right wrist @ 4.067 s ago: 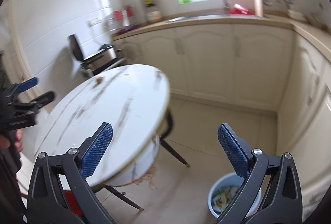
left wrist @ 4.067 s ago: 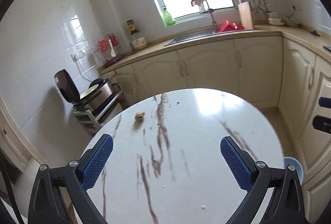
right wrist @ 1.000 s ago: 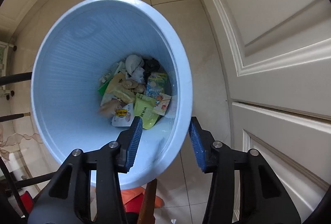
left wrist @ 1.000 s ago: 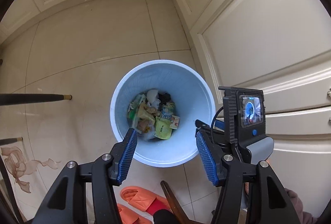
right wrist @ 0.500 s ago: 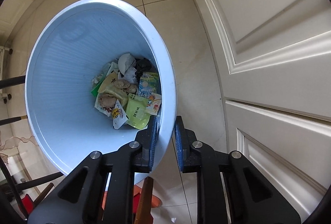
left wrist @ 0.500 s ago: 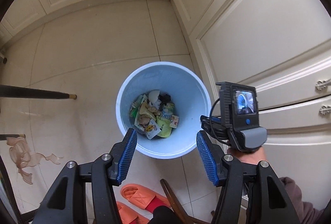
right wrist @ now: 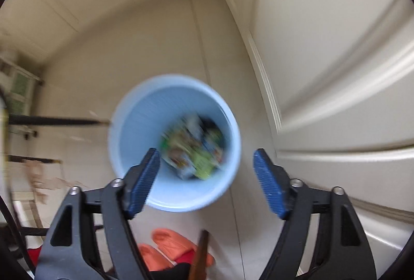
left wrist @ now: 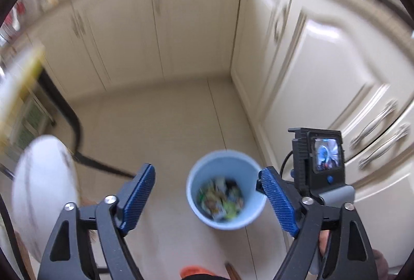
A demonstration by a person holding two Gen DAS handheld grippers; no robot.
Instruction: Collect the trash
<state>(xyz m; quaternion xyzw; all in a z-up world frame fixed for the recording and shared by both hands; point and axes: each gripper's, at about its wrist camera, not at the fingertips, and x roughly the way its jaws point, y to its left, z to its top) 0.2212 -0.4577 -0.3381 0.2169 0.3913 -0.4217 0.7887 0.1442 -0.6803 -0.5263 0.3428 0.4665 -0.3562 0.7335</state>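
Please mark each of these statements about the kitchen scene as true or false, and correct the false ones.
1. The blue bin stands on the floor and holds mixed wrappers. True.
2. The right gripper is clamped on the bin's rim. False: its jaws stand open above the bin with nothing between them, and they have just been opening.
3. The left gripper carries a piece of trash. False: its jaws are open and empty, having just opened further.
4. Orange slippers lie on the floor near the bin. True.
5. The bin lies tipped on its side. False: it stands upright with its mouth up.
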